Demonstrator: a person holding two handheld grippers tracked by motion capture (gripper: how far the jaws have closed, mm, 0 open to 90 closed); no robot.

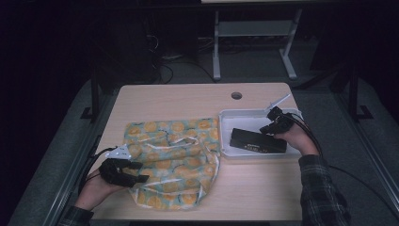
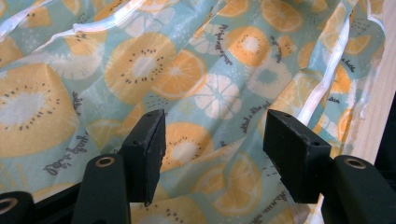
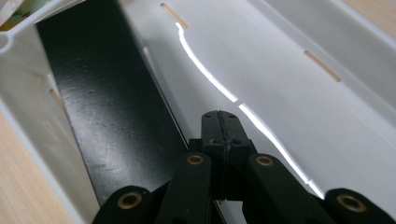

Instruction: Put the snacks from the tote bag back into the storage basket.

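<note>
- Left gripper at the cloth's near-left edge; jaws apart, printed fabric showing between them, pads clear of it in the left gripper view
- Cloth spread rumpled on the table, left of the tray, its right edge just beside the tray's wall
- Right gripper inside the tray; jaws pressed together with nothing between them
- Black box lies flat in the tray, along its near wall; the right gripper's tips sit just beside its long edge
</note>
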